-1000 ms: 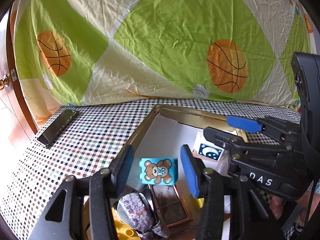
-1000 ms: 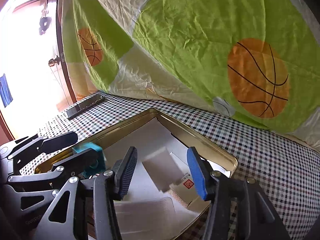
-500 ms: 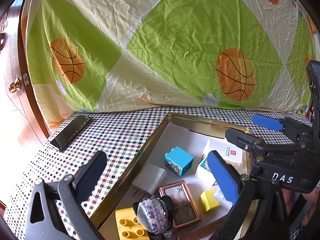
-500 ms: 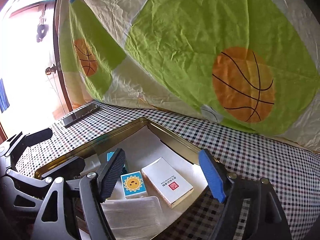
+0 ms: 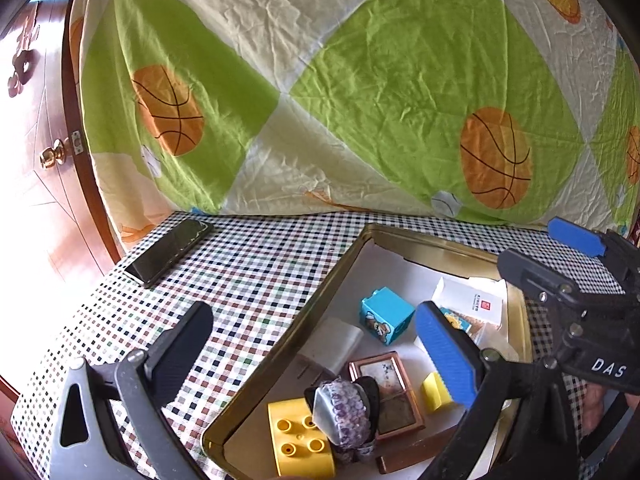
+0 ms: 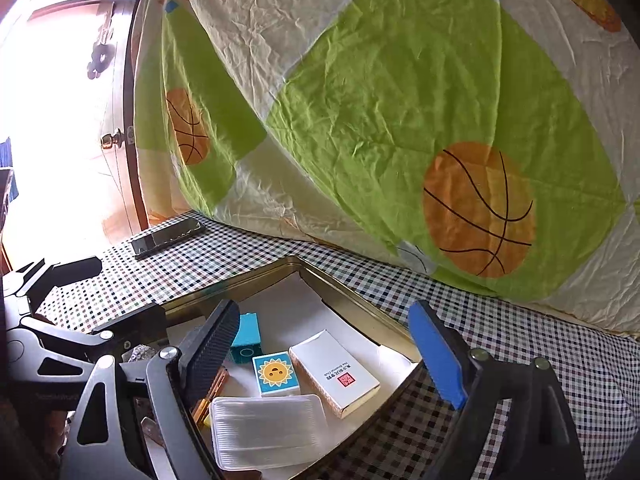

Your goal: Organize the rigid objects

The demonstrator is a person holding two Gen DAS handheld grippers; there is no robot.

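A gold tin tray (image 5: 432, 242) sits on the checkered table and holds several items. A blue bear block (image 5: 386, 314) lies inside it, also seen in the right wrist view (image 6: 247, 336). A white card box (image 6: 334, 372), a sun-picture box (image 6: 276, 374) and a clear plastic case (image 6: 268, 432) lie near it. A yellow brick (image 5: 300, 436), a purple sequin item (image 5: 344, 416) and a framed compact (image 5: 386, 392) lie at the tray's near end. My left gripper (image 5: 316, 352) is open and empty above the tray. My right gripper (image 6: 324, 352) is open and empty above the tray.
A black phone (image 5: 170, 250) lies on the table at the far left, also in the right wrist view (image 6: 166, 237). A basketball-print sheet (image 5: 360, 100) hangs behind the table. A wooden door (image 5: 44, 160) stands at left.
My left gripper opened and let go of the blue bear block, which now lies in the tray. Both grippers opened wide and pulled back and up from the tray.
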